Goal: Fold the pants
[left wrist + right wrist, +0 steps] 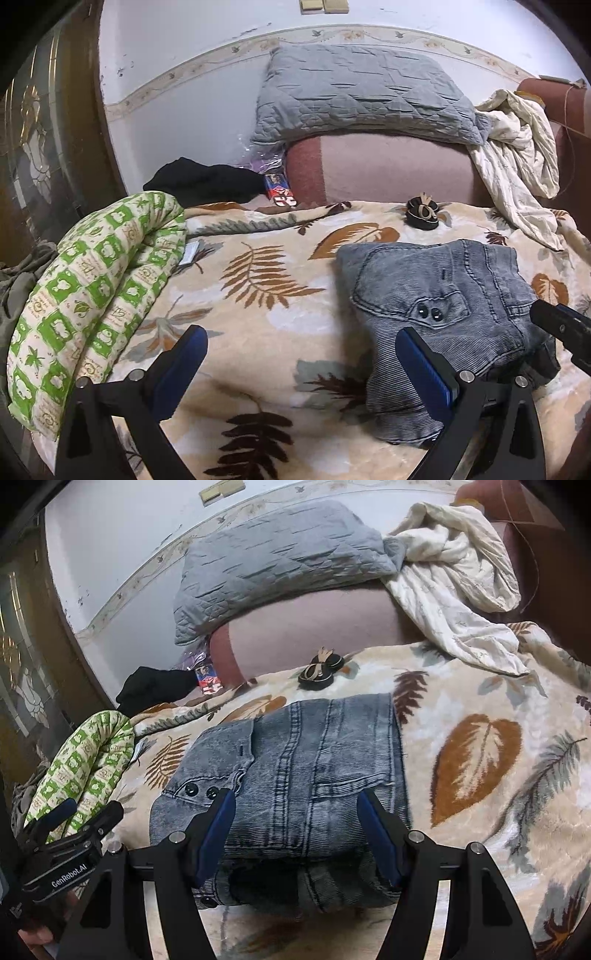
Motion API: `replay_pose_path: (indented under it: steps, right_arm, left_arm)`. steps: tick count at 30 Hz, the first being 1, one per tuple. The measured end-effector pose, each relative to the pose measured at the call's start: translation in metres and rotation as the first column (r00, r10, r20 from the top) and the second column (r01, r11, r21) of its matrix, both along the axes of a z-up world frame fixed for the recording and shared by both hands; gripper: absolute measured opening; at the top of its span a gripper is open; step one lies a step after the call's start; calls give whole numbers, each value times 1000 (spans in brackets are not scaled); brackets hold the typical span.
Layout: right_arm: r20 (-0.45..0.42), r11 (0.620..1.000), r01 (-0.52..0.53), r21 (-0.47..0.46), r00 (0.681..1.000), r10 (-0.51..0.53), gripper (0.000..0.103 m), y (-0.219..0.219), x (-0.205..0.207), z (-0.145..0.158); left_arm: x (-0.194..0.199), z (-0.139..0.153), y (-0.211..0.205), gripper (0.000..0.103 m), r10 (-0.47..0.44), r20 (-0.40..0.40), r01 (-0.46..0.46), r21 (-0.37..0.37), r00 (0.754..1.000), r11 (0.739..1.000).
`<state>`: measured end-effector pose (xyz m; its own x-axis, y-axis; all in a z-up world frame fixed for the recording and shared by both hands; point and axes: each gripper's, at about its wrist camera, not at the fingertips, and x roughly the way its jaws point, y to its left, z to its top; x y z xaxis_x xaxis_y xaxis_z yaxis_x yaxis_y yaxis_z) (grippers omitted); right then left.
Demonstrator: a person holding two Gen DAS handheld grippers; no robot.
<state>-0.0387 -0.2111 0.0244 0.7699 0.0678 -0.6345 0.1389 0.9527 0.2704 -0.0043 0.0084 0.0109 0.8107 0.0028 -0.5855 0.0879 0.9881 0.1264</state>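
Both grippers hang over the pants [291,760], left gripper [301,341] spread wide, right gripper [295,808] parted.

faded ribbed denim pants [295,760] (matt) on a plush leaf-print blanket [480,775]; quilted grey cloth pillow [362,92].

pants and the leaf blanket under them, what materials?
Pants: likely denim or fine corduroy, washed grey-blue; ribbed weave, heavy topstitched seams, two dark snap buttons. Leaf blanket: looks like plush fleece, soft matte pile with fuzzy print edges; exact fibre can't be told.

grey denim pants [295,768], folded, on blanket [480,709]
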Motion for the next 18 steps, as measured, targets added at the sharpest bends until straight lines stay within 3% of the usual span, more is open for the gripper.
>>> replay_pose_path:
  steps: [18]
  right_arm:
    - [4, 996, -53, -74, 999, 53, 69, 23, 1, -3]
  left_arm:
    - [-4, 0, 1, 103, -8, 2, 8, 9, 1000, 1000]
